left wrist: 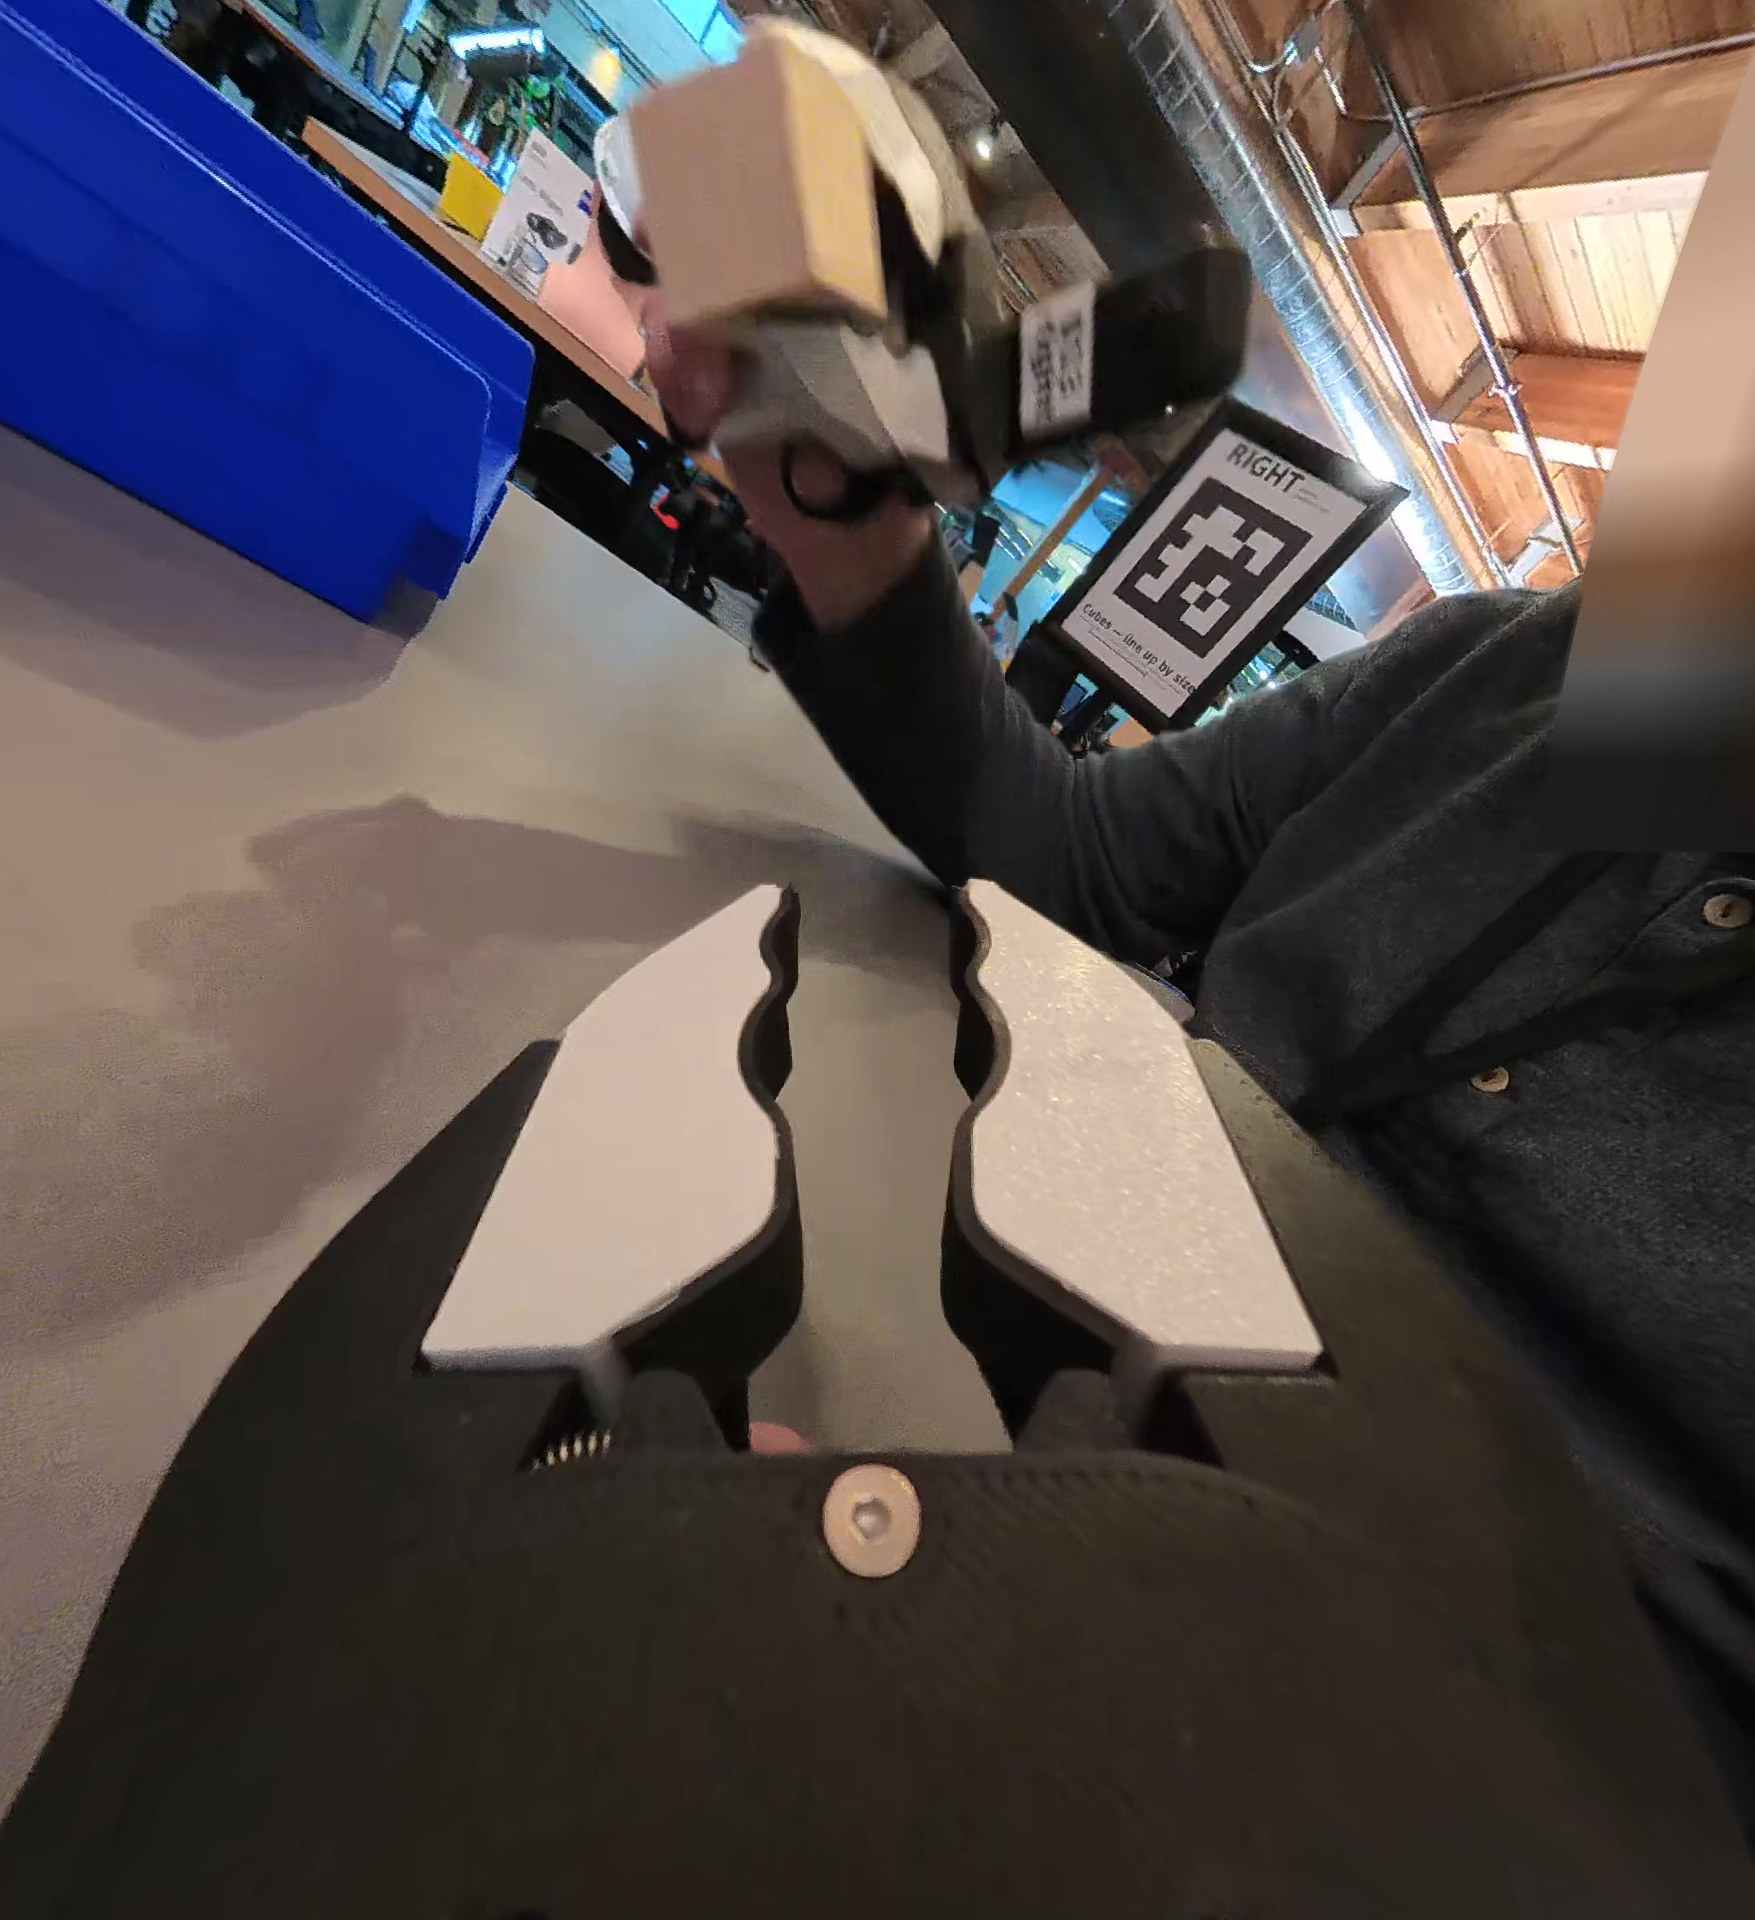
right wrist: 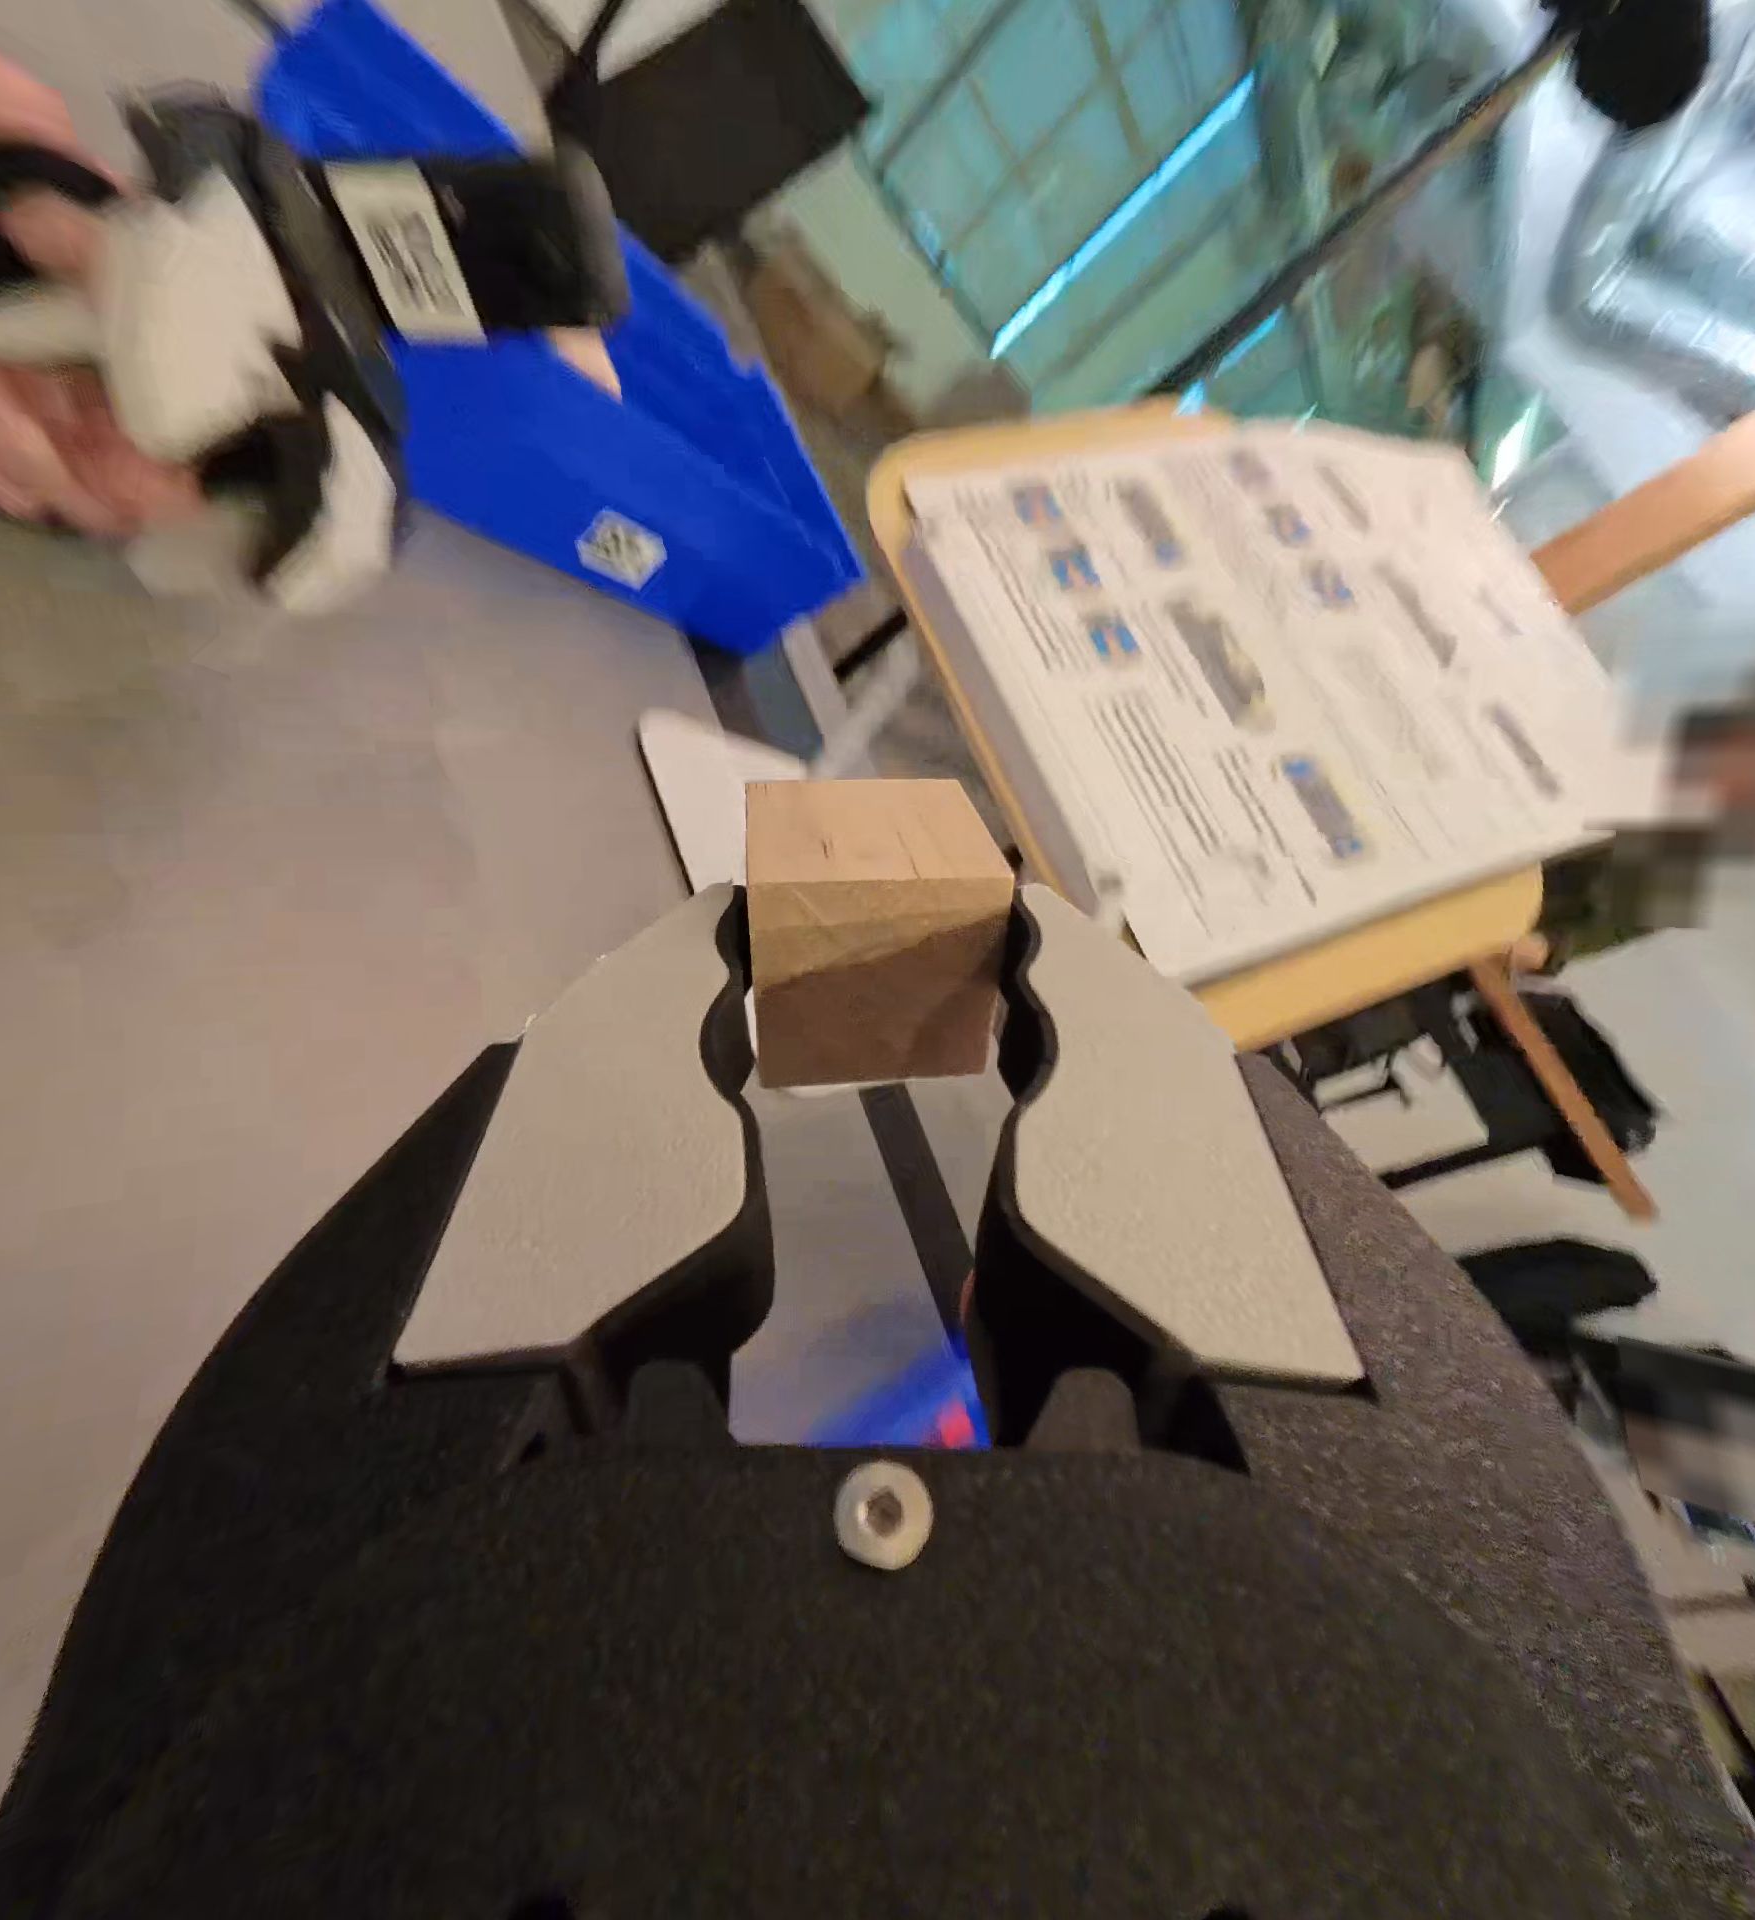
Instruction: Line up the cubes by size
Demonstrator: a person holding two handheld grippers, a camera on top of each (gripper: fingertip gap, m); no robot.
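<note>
My right gripper is shut on a plain wooden cube; both pads press its sides and it is lifted off the grey table. In the left wrist view the same right gripper is raised high over the table with the wooden cube at its tips. My left gripper is open and empty, low over the grey table near its front edge. It also shows blurred in the right wrist view at the upper left, held by a hand. No other cubes are in view.
A blue bin stands on the table at the back left and also shows in the right wrist view. A framed marker sign stands beyond the person's dark sleeve. A stand with printed sheets is beside the table. My hands' fingertips stand some 15 cm from each other.
</note>
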